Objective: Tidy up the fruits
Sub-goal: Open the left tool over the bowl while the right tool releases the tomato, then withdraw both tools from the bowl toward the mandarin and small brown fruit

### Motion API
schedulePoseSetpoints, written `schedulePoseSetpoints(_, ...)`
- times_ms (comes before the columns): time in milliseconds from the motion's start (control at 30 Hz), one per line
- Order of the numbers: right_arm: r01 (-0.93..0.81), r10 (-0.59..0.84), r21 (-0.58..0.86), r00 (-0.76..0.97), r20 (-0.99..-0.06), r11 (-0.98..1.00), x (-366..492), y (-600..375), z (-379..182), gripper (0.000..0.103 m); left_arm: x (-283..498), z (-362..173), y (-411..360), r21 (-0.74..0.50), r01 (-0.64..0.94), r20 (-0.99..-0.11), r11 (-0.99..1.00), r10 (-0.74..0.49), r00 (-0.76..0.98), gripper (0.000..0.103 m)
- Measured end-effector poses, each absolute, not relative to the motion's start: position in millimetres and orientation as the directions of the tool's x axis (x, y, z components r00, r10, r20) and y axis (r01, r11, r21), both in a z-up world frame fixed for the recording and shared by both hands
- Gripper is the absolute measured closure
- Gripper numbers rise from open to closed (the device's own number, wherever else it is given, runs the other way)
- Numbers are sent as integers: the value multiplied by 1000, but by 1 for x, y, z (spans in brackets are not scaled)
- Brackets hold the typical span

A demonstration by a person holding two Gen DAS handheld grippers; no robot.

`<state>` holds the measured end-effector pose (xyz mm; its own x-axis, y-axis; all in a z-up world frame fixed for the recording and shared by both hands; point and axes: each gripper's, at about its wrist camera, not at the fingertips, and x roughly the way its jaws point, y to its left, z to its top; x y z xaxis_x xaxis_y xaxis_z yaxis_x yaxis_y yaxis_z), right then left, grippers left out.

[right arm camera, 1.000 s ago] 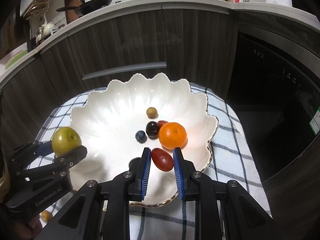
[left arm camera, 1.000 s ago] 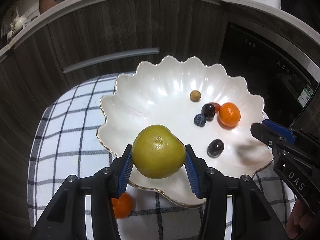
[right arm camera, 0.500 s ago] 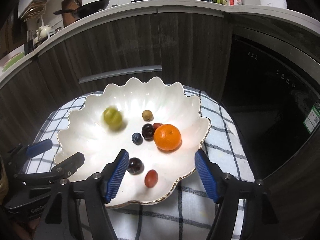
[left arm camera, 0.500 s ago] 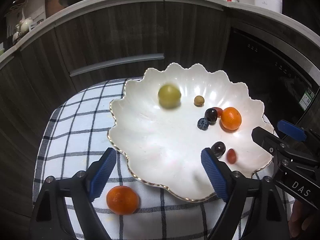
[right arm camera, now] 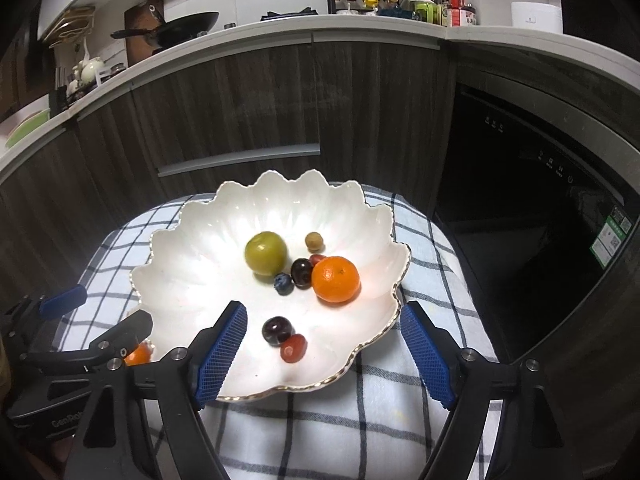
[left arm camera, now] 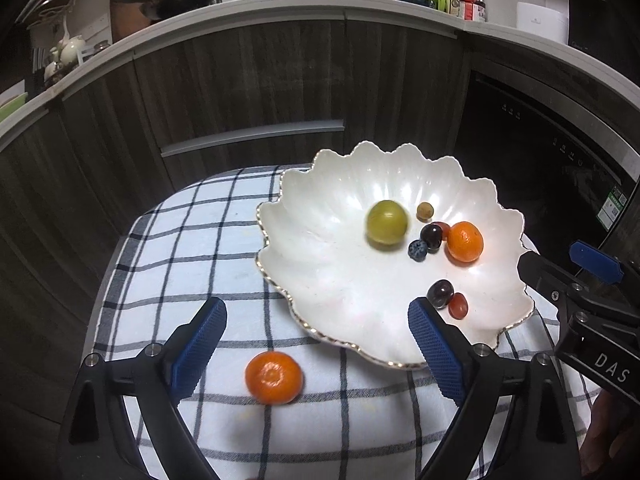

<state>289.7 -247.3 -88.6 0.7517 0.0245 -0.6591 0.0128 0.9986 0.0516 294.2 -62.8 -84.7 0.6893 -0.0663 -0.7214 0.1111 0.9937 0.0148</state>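
Near the frame centre, I see the green fruit [left arm camera: 387, 222] lying in the scalloped white bowl [left arm camera: 320, 264]. Lower down, my left gripper [left arm camera: 316, 354] hangs with jaws spread wide above a mandarin [left arm camera: 274, 377] on the checked cloth [left arm camera: 192, 248]; my right gripper [right arm camera: 322, 354] is likewise agape and empty.

White dish [left arm camera: 320, 264], blue-checked cloth [left arm camera: 192, 240]

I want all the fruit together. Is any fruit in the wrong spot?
Yes. One orange sits on the checkered cloth outside the white dish, in front of the open left tool. The other fruits, including the green one, are in the dish.
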Motion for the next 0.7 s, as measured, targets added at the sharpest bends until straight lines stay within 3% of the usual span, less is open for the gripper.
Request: schedulePoseSetpoints(700,-44,43,13,777,-629,999,247,-205,-73,23,234,-75,-13,8,29,-696,1000,-15,718,9)
